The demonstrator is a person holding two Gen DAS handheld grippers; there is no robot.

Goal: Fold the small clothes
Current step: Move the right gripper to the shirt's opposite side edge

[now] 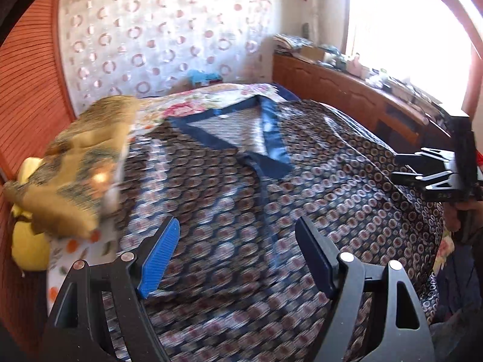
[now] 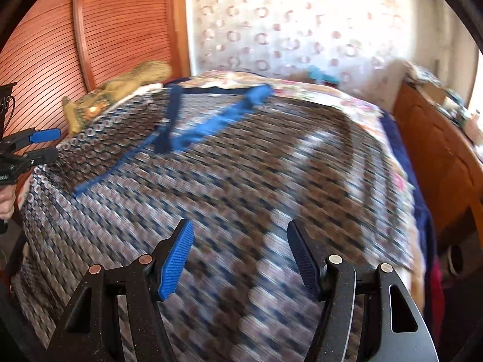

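Note:
A dark garment printed with small rings [image 1: 241, 187] [image 2: 241, 166] lies spread over the bed, its blue neckline trim [image 1: 271, 132] [image 2: 211, 123] toward the far side. My left gripper [image 1: 238, 223] hovers over the cloth's near part, open, with nothing between its blue pads. It also shows at the left edge of the right wrist view as the left gripper [image 2: 45, 144], held by a hand. My right gripper [image 2: 240, 223] is open over the cloth too, empty. The right gripper [image 1: 401, 167] appears at the garment's right edge. Both views are blurred by motion.
A floral bedsheet [image 1: 211, 96] lies under the garment. A brownish-gold cushion [image 1: 81, 157] [image 2: 120, 90] and a yellow soft thing [image 1: 27, 247] sit at the bed's left, against a slatted wooden panel [image 1: 30, 90]. A cluttered wooden cabinet [image 1: 347, 90] runs along the right under a window.

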